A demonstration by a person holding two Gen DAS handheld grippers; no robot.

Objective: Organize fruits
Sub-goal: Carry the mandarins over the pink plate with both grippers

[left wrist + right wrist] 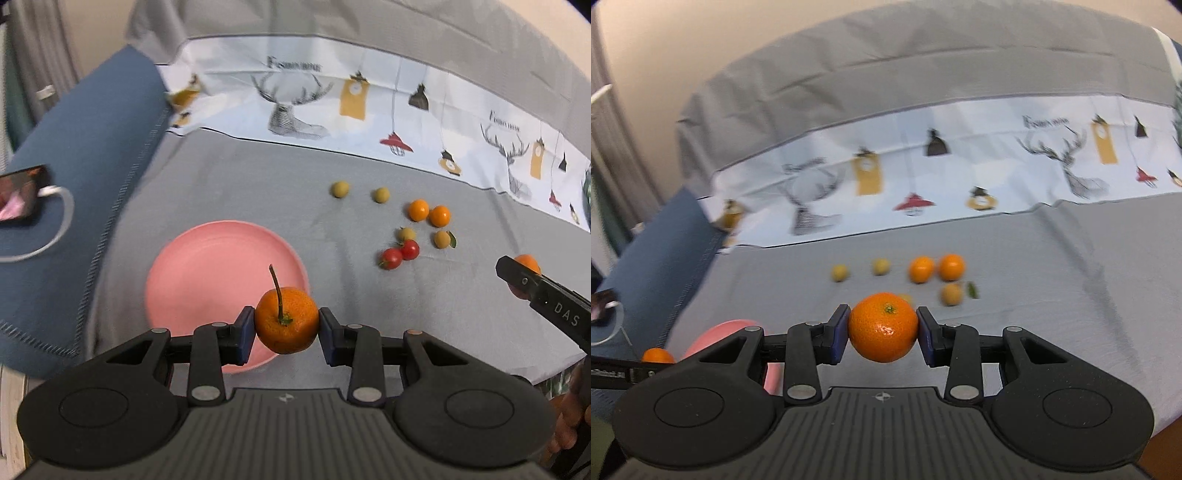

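My left gripper [287, 325] is shut on a stemmed mandarin [287, 320], held above the near right edge of an empty pink plate [210, 273]. My right gripper [882, 328] is shut on a second mandarin [883, 326] above the grey cloth; it also shows at the right edge of the left wrist view [524, 277]. Loose on the cloth lie two small oranges [428, 213], two red cherry tomatoes [400, 254] and several small yellow-green fruits [340, 189]. The pink plate [735, 328] shows low left in the right wrist view.
A blue cloth [88, 155] covers the table's left side, with a phone [20, 192] and white cable on it. A white printed cloth band [369, 107] runs along the back. The table's right front edge is near my right gripper.
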